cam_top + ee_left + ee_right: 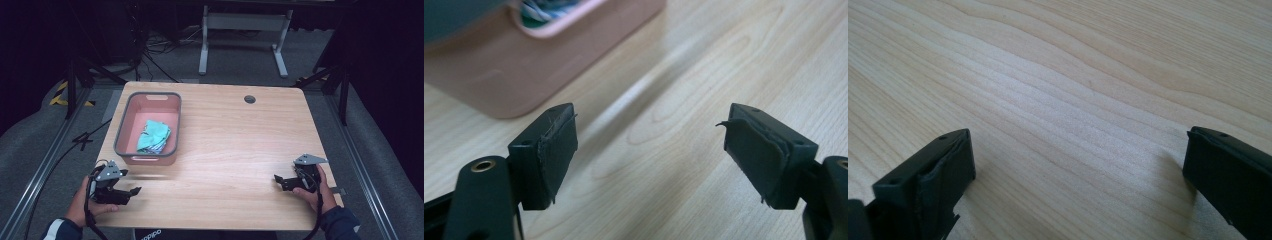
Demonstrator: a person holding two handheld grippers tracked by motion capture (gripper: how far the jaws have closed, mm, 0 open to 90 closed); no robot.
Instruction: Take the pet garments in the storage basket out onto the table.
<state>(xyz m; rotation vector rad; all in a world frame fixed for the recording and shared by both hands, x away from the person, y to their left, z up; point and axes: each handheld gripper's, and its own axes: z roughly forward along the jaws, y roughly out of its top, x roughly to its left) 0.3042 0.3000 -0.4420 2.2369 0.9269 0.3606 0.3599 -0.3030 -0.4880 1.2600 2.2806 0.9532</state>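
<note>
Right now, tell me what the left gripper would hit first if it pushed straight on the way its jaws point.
Probably nothing soon: the left gripper, jaws open and empty, points over bare light wooden table. The pink plastic basket with the grey rim lies off to the side of that line, though depth is hard to judge.

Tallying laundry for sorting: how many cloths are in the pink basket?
1: a folded teal cloth lies in the pink basket, toward its near end. Others could be hidden beneath it.
</note>
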